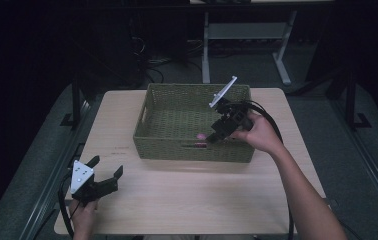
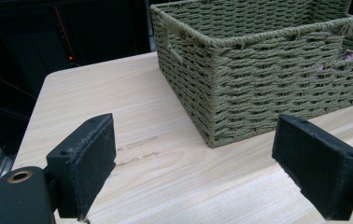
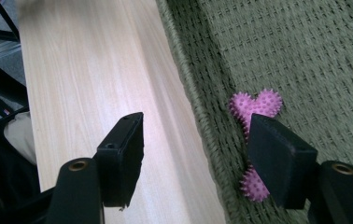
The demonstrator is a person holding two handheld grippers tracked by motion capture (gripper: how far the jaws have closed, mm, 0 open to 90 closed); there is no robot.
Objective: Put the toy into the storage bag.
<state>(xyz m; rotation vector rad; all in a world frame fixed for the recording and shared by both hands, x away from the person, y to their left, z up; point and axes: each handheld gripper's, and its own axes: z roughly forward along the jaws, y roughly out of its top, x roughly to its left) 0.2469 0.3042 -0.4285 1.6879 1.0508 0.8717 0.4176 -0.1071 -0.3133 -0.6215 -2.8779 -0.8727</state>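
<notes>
A green woven basket (image 1: 192, 151) stands at the middle of the light wooden table (image 1: 202, 192). A pink spiky toy (image 1: 201, 136) lies inside it, against the near wall. My right gripper (image 1: 217, 133) hovers over that near wall, pointing down, jaws open and holding nothing. In the right gripper view (image 3: 195, 135) the jaws straddle the basket's wall, and the toy (image 3: 256, 105) lies on the basket floor (image 3: 305, 56), partly hidden behind one jaw. My left gripper (image 1: 106, 168) rests low at the near left of the table, open and empty, facing a basket corner (image 2: 258, 84).
The table's front edge runs close to the left hand. A white desk frame (image 1: 247, 35) and cables lie on the dark floor behind the table. Bare tabletop (image 2: 156, 163) separates the left gripper from the basket.
</notes>
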